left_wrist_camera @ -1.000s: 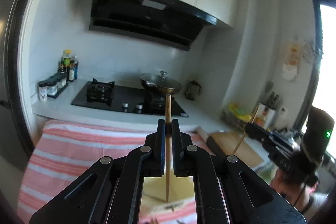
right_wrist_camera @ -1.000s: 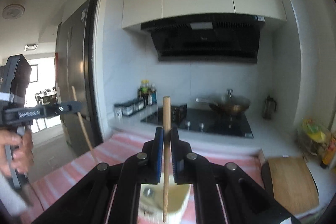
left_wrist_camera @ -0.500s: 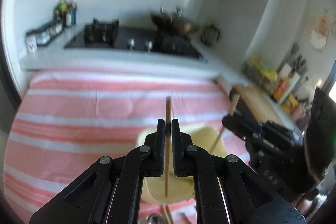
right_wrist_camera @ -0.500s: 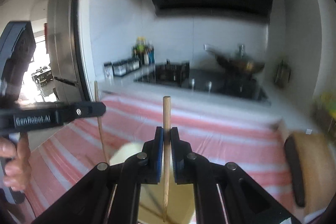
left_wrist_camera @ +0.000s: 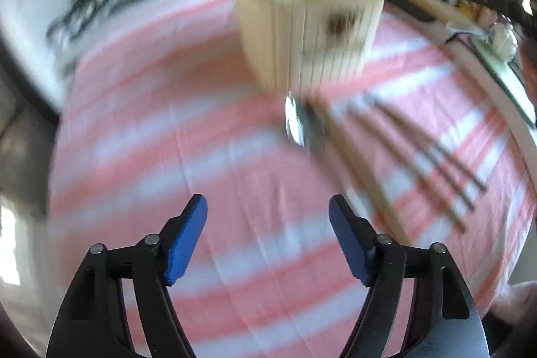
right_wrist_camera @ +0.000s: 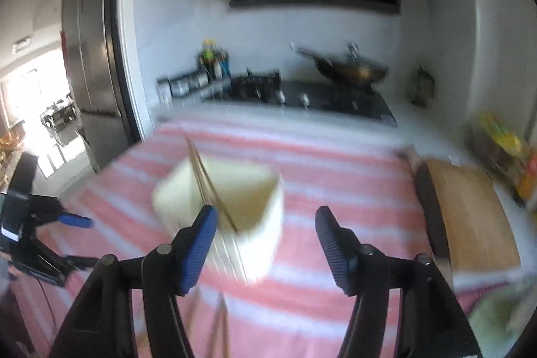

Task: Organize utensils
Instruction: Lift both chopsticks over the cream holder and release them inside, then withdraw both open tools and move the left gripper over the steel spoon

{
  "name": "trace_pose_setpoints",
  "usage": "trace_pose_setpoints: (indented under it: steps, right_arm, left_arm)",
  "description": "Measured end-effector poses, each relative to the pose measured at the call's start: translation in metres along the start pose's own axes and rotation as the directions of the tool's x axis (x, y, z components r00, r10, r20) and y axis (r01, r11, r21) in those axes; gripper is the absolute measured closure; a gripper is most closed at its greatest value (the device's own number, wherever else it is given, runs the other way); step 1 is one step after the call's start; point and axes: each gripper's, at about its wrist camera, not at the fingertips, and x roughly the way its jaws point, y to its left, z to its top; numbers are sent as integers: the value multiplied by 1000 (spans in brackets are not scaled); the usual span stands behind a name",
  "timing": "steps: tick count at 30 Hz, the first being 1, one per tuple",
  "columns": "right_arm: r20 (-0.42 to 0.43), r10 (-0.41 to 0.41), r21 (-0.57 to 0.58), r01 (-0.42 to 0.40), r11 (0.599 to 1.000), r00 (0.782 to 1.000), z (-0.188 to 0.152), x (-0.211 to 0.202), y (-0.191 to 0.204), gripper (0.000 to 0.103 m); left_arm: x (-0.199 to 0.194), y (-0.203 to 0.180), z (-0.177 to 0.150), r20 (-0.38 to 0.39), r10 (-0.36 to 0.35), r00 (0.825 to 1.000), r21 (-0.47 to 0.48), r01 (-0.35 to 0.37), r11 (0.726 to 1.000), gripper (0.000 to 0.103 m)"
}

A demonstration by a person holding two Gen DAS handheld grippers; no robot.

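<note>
A cream utensil holder (left_wrist_camera: pixel 308 32) stands on the pink-striped cloth (left_wrist_camera: pixel 167 156), blurred in the left wrist view. In front of it lie a metal spoon (left_wrist_camera: pixel 295 119) and several chopsticks (left_wrist_camera: pixel 419 156). My left gripper (left_wrist_camera: pixel 266 207) points down at the cloth; its jaws are opening with nothing between them. In the right wrist view the holder (right_wrist_camera: pixel 248 217) sits just ahead, with chopsticks (right_wrist_camera: pixel 204 176) leaning inside it. My right gripper (right_wrist_camera: pixel 266 213) is over the holder; its jaws are opening, and neither pad touches a chopstick.
A wooden cutting board (right_wrist_camera: pixel 470 213) lies at the right edge of the cloth. Behind it are the stove (right_wrist_camera: pixel 302 93) with a wok (right_wrist_camera: pixel 349 69), spice jars (right_wrist_camera: pixel 188 86) and a fridge (right_wrist_camera: pixel 90 83). The other gripper (right_wrist_camera: pixel 79 240) shows at far left.
Both grippers were shut on upright chopsticks and now stand apart with nothing in them. Both have dropped lower. The left view has tipped down onto the cloth.
</note>
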Motion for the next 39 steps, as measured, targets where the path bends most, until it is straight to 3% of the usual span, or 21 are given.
trace_pose_setpoints:
  steps: [2, 4, 7, 10, 12, 19, 39]
  right_arm:
    - [-48, -3, 80, 7, 997, 999, -40, -2, -14, 41]
    - [-96, -16, 139, 30, 990, 995, -82, -4, -26, 41]
    - [-164, -112, 156, 137, 978, 980, -140, -5, -41, 41]
    - [-218, -167, 161, 204, 966, 962, -168, 0, -51, 41]
    - [-242, -168, 156, 209, 965, 956, -174, 7, -53, 41]
    - [-256, -176, 160, 221, 962, 950, -184, 16, -50, 40]
    - [-261, -196, 128, 235, 964, 945, -185, 22, -42, 34]
  left_arm:
    - [10, 2, -37, -1, 8, 1000, -100, -8, 995, 26]
    - [17, 4, -50, 6, 37, 999, -170, -36, 985, 26]
    - [27, 2, -57, 28, 118, 993, -192, -110, 975, 26]
    - [35, 0, -49, 53, 172, 984, -201, -158, 967, 26]
    - [38, -1, -44, 64, 181, 981, -213, -164, 963, 26]
    - [46, 5, -46, 95, 199, 975, -292, -164, 942, 11]
    - [52, 13, -46, 98, 177, 979, -306, -140, 942, 4]
